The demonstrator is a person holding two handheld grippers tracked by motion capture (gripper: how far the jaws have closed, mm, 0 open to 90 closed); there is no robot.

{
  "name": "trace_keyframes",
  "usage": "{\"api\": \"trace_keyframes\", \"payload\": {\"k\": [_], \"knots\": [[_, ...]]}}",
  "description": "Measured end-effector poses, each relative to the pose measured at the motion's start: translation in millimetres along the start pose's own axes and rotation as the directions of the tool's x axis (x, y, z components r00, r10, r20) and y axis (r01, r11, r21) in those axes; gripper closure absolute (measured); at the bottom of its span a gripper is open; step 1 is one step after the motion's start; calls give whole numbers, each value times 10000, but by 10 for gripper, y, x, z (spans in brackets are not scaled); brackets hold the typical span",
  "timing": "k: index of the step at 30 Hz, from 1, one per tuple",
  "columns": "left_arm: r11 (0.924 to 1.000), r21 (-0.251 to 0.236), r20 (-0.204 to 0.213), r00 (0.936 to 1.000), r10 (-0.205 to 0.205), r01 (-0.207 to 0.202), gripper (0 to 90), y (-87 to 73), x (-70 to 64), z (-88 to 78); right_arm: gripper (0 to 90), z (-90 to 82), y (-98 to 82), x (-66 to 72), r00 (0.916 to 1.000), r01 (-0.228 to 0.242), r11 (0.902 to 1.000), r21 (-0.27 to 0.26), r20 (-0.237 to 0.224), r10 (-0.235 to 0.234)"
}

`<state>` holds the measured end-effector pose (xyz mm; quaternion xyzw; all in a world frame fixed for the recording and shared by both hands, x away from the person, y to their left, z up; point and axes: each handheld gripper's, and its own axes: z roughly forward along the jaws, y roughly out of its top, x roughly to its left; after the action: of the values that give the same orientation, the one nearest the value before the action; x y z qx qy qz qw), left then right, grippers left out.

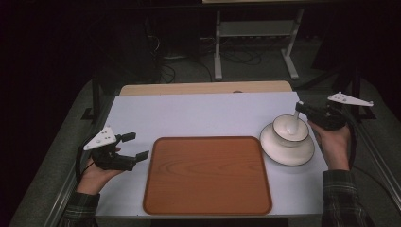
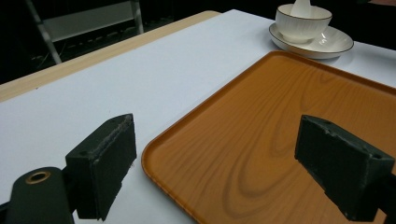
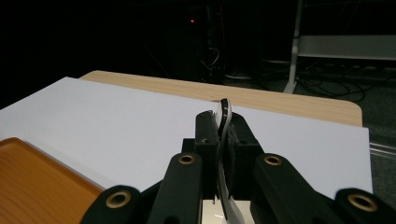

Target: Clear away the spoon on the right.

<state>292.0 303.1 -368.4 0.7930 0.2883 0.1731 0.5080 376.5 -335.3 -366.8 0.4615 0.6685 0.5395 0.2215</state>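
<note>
Our right tool [image 1: 300,108] is clenched on the spoon [image 1: 296,119] handle above the bowl [image 1: 289,130]; our left tool [image 1: 135,146] sits released beside the tray [image 1: 206,176].

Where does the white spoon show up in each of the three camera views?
High view: the white spoon stands in the bowl at right, its handle in the right gripper.
Left gripper view: top right, poking out of the bowl.
Right gripper view: bottom centre, its handle pinched edge-on between the jaws.
Shared landmark: the orange tray.
</note>
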Motion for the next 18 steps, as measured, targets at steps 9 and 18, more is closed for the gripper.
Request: {"api": "trace_keyframes", "payload": {"k": [9, 18], "knots": [[10000, 31, 31, 10000, -26, 26, 120, -3, 0, 10, 847, -111, 136, 134, 9992, 388, 9984, -403, -32, -389], [10000, 17, 50, 10000, -51, 51, 120, -5, 3, 13, 847, -190, 264, 352, 9953, 929, 9938, -614, -202, -943]]}}
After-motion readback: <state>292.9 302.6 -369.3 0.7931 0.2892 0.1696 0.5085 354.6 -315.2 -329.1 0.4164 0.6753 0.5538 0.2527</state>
